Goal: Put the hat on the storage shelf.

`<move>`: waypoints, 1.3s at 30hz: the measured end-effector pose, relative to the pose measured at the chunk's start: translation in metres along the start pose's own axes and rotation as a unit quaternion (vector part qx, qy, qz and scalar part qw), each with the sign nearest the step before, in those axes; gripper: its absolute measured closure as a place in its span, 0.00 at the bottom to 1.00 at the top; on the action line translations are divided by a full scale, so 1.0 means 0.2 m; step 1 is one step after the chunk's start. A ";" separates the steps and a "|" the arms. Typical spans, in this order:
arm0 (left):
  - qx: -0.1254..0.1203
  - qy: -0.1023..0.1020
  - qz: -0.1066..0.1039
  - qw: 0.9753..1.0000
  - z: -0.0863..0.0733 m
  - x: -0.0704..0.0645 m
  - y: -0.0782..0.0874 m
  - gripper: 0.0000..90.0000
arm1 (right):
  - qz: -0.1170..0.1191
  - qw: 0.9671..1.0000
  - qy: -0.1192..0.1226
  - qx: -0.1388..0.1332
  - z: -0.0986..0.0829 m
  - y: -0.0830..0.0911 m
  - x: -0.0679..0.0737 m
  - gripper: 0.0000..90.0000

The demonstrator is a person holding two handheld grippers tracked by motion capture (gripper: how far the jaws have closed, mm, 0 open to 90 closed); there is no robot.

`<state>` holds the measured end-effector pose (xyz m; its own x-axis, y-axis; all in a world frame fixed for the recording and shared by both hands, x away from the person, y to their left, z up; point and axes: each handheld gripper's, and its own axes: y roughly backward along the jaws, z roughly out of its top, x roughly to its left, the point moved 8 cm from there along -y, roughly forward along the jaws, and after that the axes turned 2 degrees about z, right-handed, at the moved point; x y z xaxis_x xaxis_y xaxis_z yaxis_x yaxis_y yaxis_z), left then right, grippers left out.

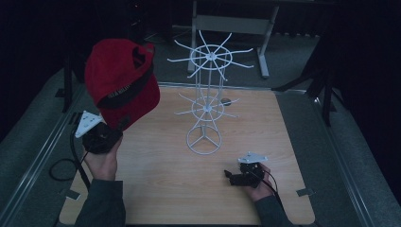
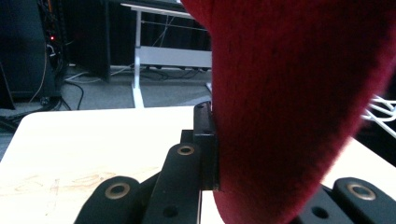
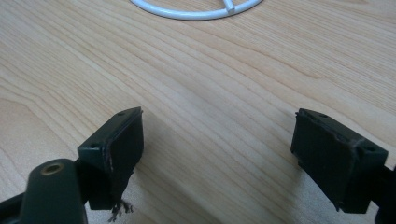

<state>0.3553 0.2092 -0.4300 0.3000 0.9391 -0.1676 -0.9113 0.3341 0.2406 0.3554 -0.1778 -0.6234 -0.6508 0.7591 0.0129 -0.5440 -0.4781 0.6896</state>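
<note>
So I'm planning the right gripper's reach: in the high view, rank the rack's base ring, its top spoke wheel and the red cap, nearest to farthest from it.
From the right gripper:
1. Base ring, just ahead, to its left.
2. Top spoke wheel, farther back, raised on the rack.
3. Red cap, far left, held up by the left gripper.
</note>
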 end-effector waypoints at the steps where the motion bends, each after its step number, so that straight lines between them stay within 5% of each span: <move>1: -0.001 -0.001 0.000 1.000 0.01 0.00 0.00 0.96 | 0.000 1.000 0.000 0.000 0.00 0.00 0.00 0.19; 39: -0.023 -0.014 -0.022 0.999 0.11 -0.11 0.02 0.95 | 0.000 1.000 0.000 0.000 0.00 0.00 0.00 0.19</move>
<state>0.3513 0.1917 -0.4033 0.3475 0.9256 -0.1501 -0.9090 0.3719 0.1884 0.3554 -0.1778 -0.6234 -0.6507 0.7593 0.0132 -0.5439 -0.4781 0.6897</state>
